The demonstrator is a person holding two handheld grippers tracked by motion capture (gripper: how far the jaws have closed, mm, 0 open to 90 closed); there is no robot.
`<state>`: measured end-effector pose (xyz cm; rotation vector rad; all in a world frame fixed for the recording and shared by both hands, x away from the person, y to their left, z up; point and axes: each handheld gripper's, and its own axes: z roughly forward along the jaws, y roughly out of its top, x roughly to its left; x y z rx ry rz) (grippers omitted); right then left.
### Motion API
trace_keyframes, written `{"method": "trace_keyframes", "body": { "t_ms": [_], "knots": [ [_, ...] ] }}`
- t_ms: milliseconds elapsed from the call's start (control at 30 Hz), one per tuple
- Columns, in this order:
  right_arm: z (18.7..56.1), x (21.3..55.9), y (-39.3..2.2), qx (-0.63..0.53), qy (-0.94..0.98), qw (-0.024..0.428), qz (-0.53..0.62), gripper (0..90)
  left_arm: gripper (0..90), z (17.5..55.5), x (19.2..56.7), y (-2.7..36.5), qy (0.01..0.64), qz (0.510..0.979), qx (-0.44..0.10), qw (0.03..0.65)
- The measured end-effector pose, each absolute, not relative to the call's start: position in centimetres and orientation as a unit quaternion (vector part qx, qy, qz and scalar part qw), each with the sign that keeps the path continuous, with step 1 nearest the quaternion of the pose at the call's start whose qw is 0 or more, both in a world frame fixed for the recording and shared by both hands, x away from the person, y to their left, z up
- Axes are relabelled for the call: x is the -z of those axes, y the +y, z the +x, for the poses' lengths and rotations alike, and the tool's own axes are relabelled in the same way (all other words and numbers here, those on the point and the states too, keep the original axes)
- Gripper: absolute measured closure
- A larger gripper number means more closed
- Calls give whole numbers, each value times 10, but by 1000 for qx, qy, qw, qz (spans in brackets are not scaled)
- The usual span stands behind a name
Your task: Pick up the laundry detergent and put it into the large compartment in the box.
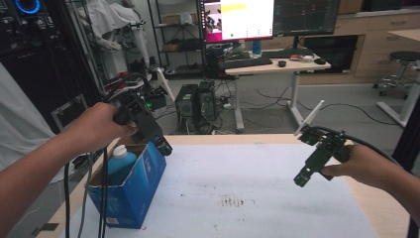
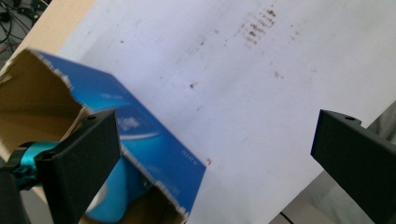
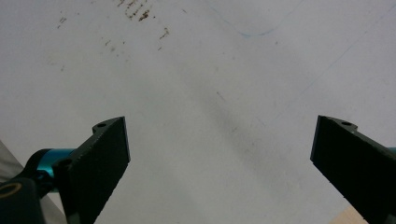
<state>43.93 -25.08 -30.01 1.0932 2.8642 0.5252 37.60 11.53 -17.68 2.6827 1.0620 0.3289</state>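
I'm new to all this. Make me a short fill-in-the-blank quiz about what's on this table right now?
1. The bottle stands inside a blue ___.
2. The bottle's cap is ___ in colour.
3. The left gripper has its jaws ___, nothing between them.
4. The right gripper hangs over the ___ sheet covering the table.

Missing words: box; white; open; white

White sheet (image 1: 257,183) on the table; desk (image 1: 270,67) with monitors (image 1: 270,17) behind.

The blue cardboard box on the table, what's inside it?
Inside the blue box stands a light blue bottle with a white cap, upright. The box wall hides the bottle's lower part and whatever else may lie at the bottom.
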Motion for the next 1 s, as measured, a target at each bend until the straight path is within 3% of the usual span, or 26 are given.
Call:
{"method": "trace_keyframes", "body": {
  "t_ms": [333, 1000],
  "knots": [
    [436, 304, -247, -168, 923, 11, 345, 36, 16, 395, 206, 66, 365, 919, -118, 95],
    [435, 311, -237, -167, 930, 6, 326, 36, 16, 409, 270, 50, 413, 904, -78, 70]
  ]
}}
